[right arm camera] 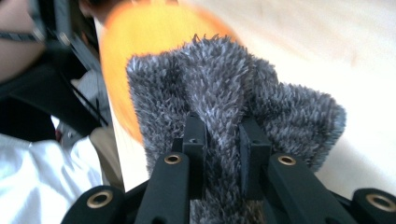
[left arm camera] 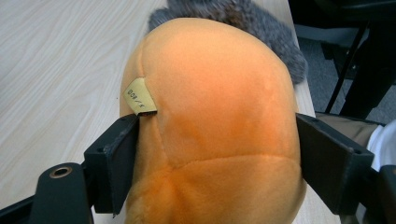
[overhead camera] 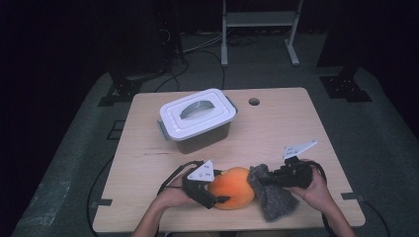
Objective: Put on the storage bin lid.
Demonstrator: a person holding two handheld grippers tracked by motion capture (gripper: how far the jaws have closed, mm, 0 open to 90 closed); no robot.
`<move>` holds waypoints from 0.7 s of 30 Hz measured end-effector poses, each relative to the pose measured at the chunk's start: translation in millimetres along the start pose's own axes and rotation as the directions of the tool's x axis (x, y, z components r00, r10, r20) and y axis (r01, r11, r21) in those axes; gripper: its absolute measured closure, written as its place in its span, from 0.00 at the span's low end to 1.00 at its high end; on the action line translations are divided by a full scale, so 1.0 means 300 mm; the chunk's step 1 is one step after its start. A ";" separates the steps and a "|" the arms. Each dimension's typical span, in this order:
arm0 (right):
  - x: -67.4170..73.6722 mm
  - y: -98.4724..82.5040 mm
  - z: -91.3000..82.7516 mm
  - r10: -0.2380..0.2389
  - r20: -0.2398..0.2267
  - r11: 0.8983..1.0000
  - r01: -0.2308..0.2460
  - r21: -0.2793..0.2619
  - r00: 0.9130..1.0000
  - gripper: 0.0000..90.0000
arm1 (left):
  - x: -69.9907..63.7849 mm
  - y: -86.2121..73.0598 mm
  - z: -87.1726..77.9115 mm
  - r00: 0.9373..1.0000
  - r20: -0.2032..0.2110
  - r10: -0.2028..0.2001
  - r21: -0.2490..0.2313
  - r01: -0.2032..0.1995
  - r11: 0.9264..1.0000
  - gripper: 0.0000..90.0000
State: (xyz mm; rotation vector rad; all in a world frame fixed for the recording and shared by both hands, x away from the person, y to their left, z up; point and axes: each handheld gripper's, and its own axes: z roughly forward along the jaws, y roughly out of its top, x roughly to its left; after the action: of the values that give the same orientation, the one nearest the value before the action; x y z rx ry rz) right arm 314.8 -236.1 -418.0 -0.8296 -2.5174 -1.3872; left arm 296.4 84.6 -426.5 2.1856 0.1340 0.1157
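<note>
Gripping wide, the left gripper (overhead camera: 215, 193) clamps the orange plush ball (overhead camera: 232, 187) at the table's (overhead camera: 276, 123) near edge. Immediately to its right, touching it, the right gripper (overhead camera: 264, 180) pinches the grey fuzzy cloth (overhead camera: 273, 198). Farther back sits the lidded box (overhead camera: 197, 120).

A small yellow tag (left arm camera: 140, 97) is sticking out of the orange plush (left arm camera: 215, 121)'s seam. Handwritten marks are showing on it, too faint for reading.
</note>
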 end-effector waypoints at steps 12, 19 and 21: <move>0.020 -0.002 0.036 -0.026 -0.046 0.999 0.027 0.025 0.999 0.83 | 0.012 0.023 0.032 0.995 -0.016 -0.099 0.066 0.100 0.993 0.04; 0.026 -0.011 0.038 -0.038 -0.105 0.996 0.046 0.077 0.994 0.83 | 0.029 0.025 0.000 0.992 -0.033 -0.122 0.049 0.124 0.991 0.12; 0.026 -0.008 0.036 -0.037 -0.106 0.996 0.046 0.081 0.994 0.83 | 0.021 0.027 0.001 0.993 -0.038 -0.110 0.049 0.111 0.993 0.16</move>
State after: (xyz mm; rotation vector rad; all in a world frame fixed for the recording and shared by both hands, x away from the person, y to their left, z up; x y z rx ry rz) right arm 308.6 -225.1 -422.9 -0.6745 -2.5069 -1.2922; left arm 303.0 80.6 -419.7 2.2223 0.2801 0.0887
